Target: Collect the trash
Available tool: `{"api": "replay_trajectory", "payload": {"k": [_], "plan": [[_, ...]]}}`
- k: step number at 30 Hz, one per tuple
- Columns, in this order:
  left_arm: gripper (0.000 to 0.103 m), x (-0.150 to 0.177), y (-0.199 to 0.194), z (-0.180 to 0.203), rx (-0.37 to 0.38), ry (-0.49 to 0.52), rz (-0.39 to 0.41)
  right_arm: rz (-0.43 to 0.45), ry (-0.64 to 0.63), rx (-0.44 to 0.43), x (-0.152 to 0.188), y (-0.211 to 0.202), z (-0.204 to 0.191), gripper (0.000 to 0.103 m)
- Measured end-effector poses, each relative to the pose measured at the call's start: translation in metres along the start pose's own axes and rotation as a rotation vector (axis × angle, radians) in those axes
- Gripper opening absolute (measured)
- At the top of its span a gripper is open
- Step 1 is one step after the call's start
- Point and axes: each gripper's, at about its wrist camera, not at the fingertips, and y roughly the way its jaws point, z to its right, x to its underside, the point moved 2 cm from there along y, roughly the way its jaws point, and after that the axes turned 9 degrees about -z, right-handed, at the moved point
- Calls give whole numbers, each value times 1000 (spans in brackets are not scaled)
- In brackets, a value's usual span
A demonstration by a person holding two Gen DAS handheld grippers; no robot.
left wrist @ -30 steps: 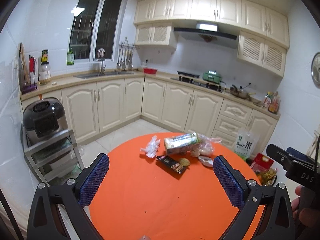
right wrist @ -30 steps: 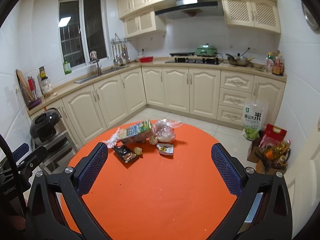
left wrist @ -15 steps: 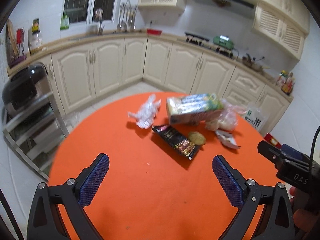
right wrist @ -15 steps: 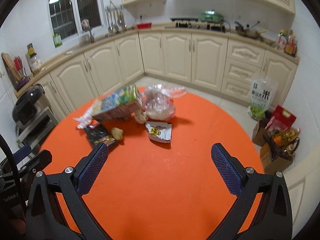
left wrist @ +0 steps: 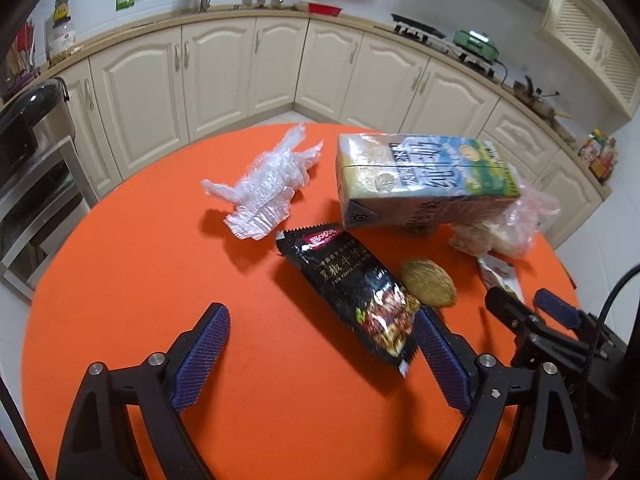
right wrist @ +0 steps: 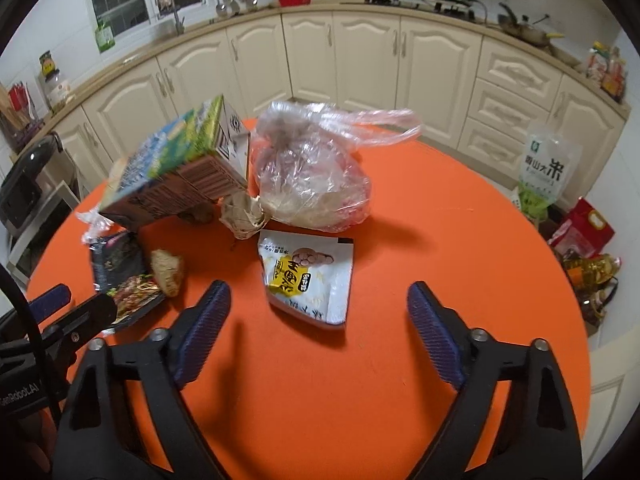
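Trash lies on a round orange table [left wrist: 160, 272]. In the left wrist view I see a black snack wrapper [left wrist: 356, 288], a brown lump of food [left wrist: 428, 282], a crumpled clear plastic wrap [left wrist: 268, 192] and a tilted milk carton [left wrist: 420, 180]. My left gripper [left wrist: 320, 352] is open, just short of the black wrapper. In the right wrist view a white and yellow snack packet [right wrist: 308, 276] lies just ahead of my open right gripper [right wrist: 318, 320]. Behind it sit a clear plastic bag [right wrist: 312, 176], a crumpled paper ball [right wrist: 244, 216] and the carton [right wrist: 176, 168].
Cream kitchen cabinets [left wrist: 240, 64] ring the room behind the table. A rice cooker on a metal rack [left wrist: 28, 128] stands left of the table. A rice bag [right wrist: 548, 172] and red bags [right wrist: 580, 232] sit on the floor to the right.
Both grippers have moved forward and tilted down toward the trash pile. The items now appear much closer. Both stay open.
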Motion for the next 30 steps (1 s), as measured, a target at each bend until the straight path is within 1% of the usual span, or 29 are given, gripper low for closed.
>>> {"api": "replay_trajectory", "payload": {"k": [1, 2, 4, 5, 6, 7, 9, 10, 12, 13, 14, 15, 16, 17, 21, 22, 26, 30], "plan": [[88, -10, 5, 3, -14, 7, 7, -2, -11, 13, 0, 3, -2, 76], [88, -15, 9, 6, -23, 14, 7, 3, -23, 26, -1, 2, -4, 72], [83, -23, 13, 9, -35, 26, 11, 4, -39, 41, -3, 3, -8, 60], [78, -28, 14, 10, -32, 29, 16, 9, -42, 42, -3, 2, -8, 50], [68, -31, 15, 11, -25, 34, 20, 11, -45, 42, -4, 2, -9, 45], [62, -37, 16, 13, -22, 40, 26, 12, -51, 44, -3, 1, -10, 45], [36, -44, 19, 16, -6, 52, 29, 13, -53, 38, -5, 1, -11, 43], [32, -45, 22, 18, 16, 61, 27, 14, -53, 35, -5, 1, -11, 42], [18, -50, 24, 23, 24, 84, 38, 18, -53, 26, -4, -1, -11, 39], [14, -44, 26, 24, 32, 97, 41, 21, -47, 16, -3, -2, -10, 38], [12, -45, 27, 24, 34, 105, 49, 25, -43, 8, -3, -3, -10, 34], [9, -39, 29, 22, 45, 111, 54, 33, -40, -5, -2, -6, -7, 26], [7, -35, 32, 18, 65, 114, 55, 40, -38, -14, -2, -10, -6, 23], [5, -31, 34, 13, 85, 114, 55, 35, -39, -14, -1, -11, -5, 21], [2, -23, 28, 2, 109, 136, 83, 32, -22, -40, 4, -14, 4, 20], [2, -9, 21, -6, 112, 144, 94, 32, -16, -48, 6, -15, 6, 20], [1, 10, 13, -16, 130, 153, 97, 33, 13, -93, 13, -21, 16, 17], [0, 30, 0, -19, 131, 167, 110, 34, 51, -146, 25, -28, 30, 17]]}}
